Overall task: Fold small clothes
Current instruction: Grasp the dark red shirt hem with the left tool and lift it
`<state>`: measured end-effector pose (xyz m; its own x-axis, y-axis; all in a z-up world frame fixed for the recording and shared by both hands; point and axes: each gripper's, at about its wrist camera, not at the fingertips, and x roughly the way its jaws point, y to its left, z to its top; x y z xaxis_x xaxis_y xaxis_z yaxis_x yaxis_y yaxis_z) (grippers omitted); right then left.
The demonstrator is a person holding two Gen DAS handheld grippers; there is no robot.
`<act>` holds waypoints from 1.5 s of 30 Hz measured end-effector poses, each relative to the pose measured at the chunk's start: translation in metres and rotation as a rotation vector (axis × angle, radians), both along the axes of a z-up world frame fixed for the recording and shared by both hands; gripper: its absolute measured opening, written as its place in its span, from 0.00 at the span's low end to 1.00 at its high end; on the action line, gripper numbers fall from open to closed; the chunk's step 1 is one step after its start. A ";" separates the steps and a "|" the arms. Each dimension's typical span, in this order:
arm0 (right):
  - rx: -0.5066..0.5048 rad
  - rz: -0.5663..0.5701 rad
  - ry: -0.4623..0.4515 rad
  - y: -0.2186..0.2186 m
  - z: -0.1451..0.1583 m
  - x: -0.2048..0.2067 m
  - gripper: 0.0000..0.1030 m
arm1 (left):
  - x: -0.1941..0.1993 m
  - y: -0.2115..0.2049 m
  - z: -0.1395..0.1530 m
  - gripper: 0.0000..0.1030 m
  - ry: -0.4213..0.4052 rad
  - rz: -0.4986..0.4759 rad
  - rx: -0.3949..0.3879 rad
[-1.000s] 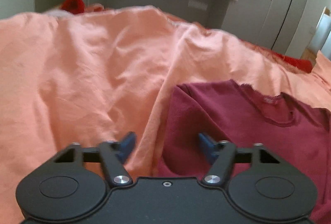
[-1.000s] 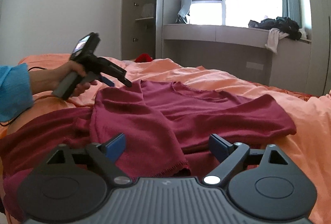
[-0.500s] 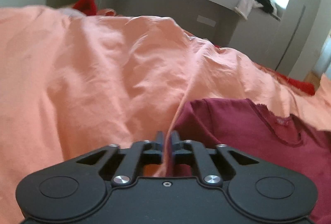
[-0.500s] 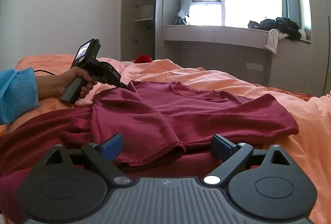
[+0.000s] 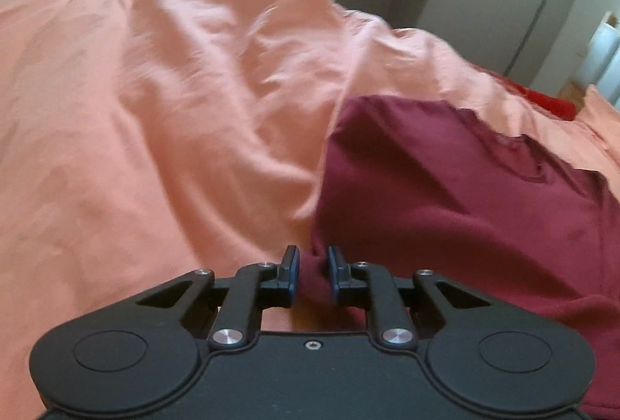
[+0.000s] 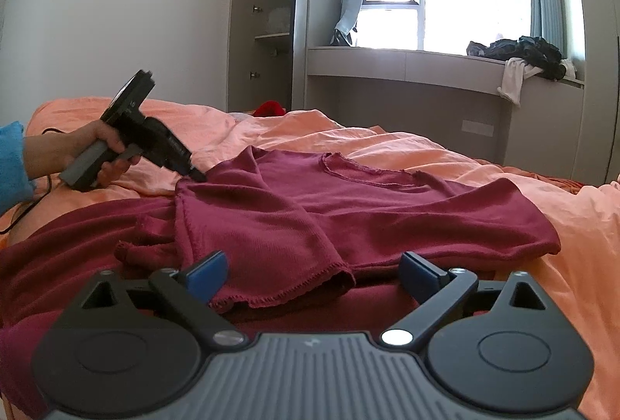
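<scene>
A dark red top [image 6: 348, 210] lies on the orange bedsheet [image 6: 407, 148], neck hole at the far side, one sleeve folded across its front. In the left wrist view the top [image 5: 445, 195] fills the right side. My left gripper [image 5: 313, 274] is shut on a bunched edge of the top at its left shoulder; it also shows in the right wrist view [image 6: 195, 175], hand-held at the top's left edge. My right gripper [image 6: 312, 271] is open, low over the near hem and the folded sleeve's cuff, holding nothing.
Rumpled orange sheet [image 5: 155, 110] covers the bed to the left. A grey window ledge [image 6: 426, 63] with a pile of dark clothes [image 6: 519, 52] runs along the far wall. An open cupboard [image 6: 267, 28] stands at the back left. A red item [image 6: 269, 108] lies behind the bed.
My left gripper closed from wide open onto the top's left shoulder edge and now holds bunched fabric. My right gripper stayed open and sank slightly toward the near hem.
</scene>
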<state>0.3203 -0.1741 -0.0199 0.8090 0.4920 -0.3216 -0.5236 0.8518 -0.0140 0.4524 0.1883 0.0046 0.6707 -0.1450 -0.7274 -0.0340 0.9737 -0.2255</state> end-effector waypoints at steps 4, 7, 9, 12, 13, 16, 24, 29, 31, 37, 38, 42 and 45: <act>-0.002 -0.005 0.006 0.000 -0.001 0.001 0.96 | -0.003 0.006 -0.003 0.21 0.006 0.033 -0.027; 0.000 -0.010 0.005 -0.002 -0.001 -0.001 0.97 | -0.010 0.007 -0.001 0.26 0.006 0.052 -0.019; -0.001 -0.015 0.000 -0.003 0.000 -0.003 0.98 | -0.018 0.006 0.001 0.30 0.010 0.060 -0.008; -0.003 -0.022 -0.010 -0.005 0.001 -0.006 0.99 | -0.030 0.003 0.003 0.34 0.010 0.060 0.015; -0.005 -0.025 -0.014 -0.006 0.002 -0.008 0.99 | -0.035 0.001 0.005 0.35 0.010 0.059 0.026; -0.014 -0.040 -0.039 -0.007 0.004 -0.016 1.00 | -0.051 -0.003 0.010 0.47 -0.005 0.072 0.059; -0.015 -0.106 -0.123 -0.022 0.013 -0.059 1.00 | -0.129 -0.023 0.027 0.76 -0.135 0.085 0.119; -0.047 -0.160 -0.181 -0.029 0.008 -0.093 1.00 | -0.188 -0.045 0.038 0.95 -0.243 0.087 0.199; -0.057 -0.168 -0.188 -0.033 0.004 -0.105 1.00 | -0.212 -0.053 0.042 0.97 -0.279 0.067 0.211; -0.090 -0.138 -0.153 -0.040 -0.018 -0.137 1.00 | -0.273 -0.071 0.051 0.99 -0.344 -0.002 0.213; -0.120 -0.128 -0.150 -0.039 -0.023 -0.142 1.00 | -0.282 -0.074 0.050 0.99 -0.352 -0.016 0.212; -0.234 -0.110 -0.161 -0.033 -0.041 -0.159 1.00 | -0.318 -0.089 0.046 0.99 -0.386 -0.072 0.222; -0.321 -0.123 -0.197 -0.024 -0.052 -0.172 1.00 | -0.338 -0.098 0.040 0.99 -0.416 -0.110 0.231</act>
